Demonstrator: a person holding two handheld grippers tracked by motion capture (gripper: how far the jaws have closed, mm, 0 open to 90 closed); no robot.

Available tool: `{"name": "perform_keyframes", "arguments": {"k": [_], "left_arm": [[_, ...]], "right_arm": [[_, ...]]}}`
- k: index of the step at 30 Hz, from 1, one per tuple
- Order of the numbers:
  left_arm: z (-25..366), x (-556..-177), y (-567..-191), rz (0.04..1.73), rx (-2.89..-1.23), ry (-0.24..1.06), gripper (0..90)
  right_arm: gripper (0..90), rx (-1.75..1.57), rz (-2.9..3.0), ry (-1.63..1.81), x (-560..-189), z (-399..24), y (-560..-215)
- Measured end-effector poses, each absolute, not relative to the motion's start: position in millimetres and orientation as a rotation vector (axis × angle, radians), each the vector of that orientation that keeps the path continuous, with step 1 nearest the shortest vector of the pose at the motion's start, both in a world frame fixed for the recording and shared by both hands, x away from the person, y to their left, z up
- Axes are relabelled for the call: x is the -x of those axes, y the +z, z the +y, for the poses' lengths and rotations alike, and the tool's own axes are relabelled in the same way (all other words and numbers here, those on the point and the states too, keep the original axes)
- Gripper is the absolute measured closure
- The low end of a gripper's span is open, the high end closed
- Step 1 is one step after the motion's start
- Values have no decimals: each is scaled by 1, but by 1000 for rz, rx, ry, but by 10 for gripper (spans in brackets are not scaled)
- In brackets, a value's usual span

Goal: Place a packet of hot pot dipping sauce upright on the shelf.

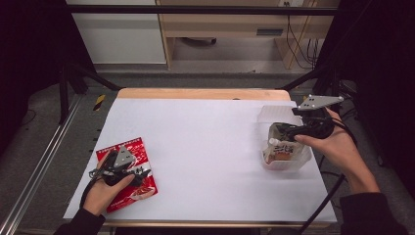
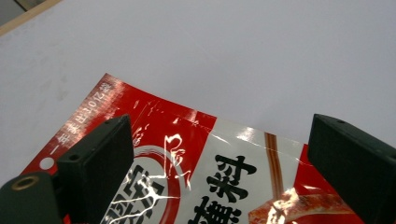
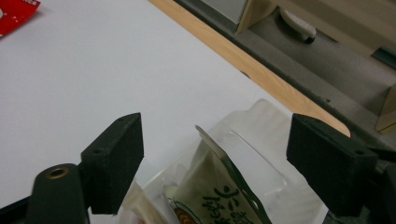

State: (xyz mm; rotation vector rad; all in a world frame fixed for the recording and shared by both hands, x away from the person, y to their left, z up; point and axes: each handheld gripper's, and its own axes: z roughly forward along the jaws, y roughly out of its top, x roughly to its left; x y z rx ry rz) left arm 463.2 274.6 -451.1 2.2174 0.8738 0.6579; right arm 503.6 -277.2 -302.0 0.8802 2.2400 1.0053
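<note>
From above, the right gripper [image 1: 304,128] hovers over a clear tub [image 1: 306,155] holding a pouch [image 1: 280,147]; its own view shows its fingers [image 3: 116,163] spread, touching nothing. The left gripper [image 1: 128,169] sits over a red packet [image 1: 142,191] on the worktop [image 1: 205,147]; its view shows open fingers [image 2: 100,163] straddling it.

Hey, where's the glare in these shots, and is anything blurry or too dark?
Left gripper view: white glare streaks on the glossy red packet. Right gripper view: the pouch close to the lens looks soft. High view: dim overall, black at both sides, the white table sheet bright but even.
</note>
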Motion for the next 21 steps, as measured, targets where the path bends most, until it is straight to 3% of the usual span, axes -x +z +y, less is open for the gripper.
{"name": "perform_keyframes", "arguments": {"k": [10, 21], "left_arm": [[288, -466, -449, 921, -2195, 690, 66], [301, -468, -446, 967, -2171, 711, 68]], "right_arm": [[125, -845, 2186, 985, -466, -219, -300], [145, -938, 2160, 999, -445, -151, -359]]}}
